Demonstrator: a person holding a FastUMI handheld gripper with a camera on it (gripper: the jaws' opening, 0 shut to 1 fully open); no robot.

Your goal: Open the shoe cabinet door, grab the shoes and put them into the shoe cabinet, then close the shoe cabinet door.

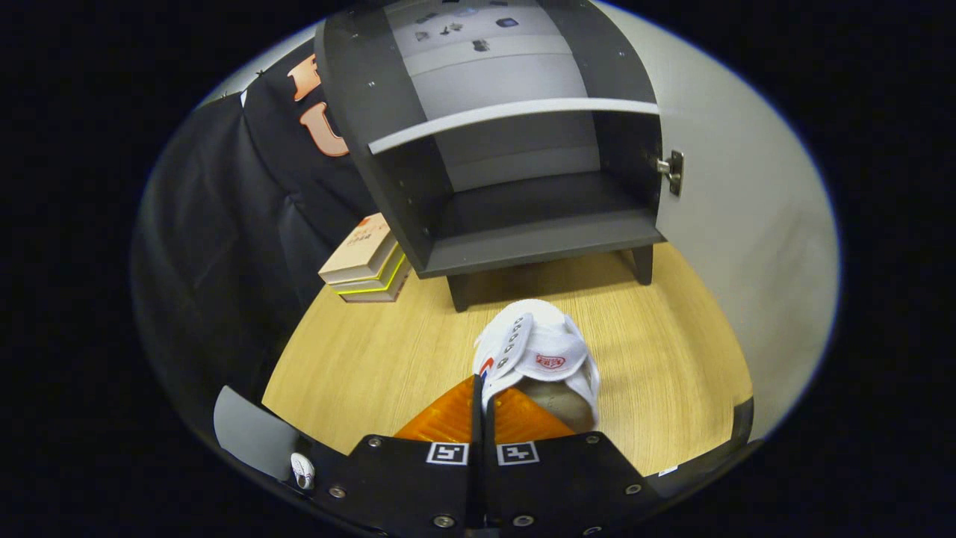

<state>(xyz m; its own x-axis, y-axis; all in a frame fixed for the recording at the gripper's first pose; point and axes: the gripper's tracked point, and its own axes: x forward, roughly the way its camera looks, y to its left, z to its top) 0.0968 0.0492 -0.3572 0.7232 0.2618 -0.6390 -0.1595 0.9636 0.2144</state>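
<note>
Between the 2 fingers (484, 403) of the gripper (479, 394) sits the collar edge of a white shoe (539, 355), pinched tight — the fingers are clenched on its wall, with barely a slit between them. The shoe's strap and toe point ahead of the fingers, above the wooden floor (358, 359). Beyond the shoe stands the shoe cabinet (515, 239) on short legs, its door (739, 224) swung wide open to the right on a metal hinge (671, 170). Its lower compartment lies straight ahead, under 1 pale shelf (515, 113). Left of the cabinet — near its leg — rests a stack of books (366, 261).
</note>
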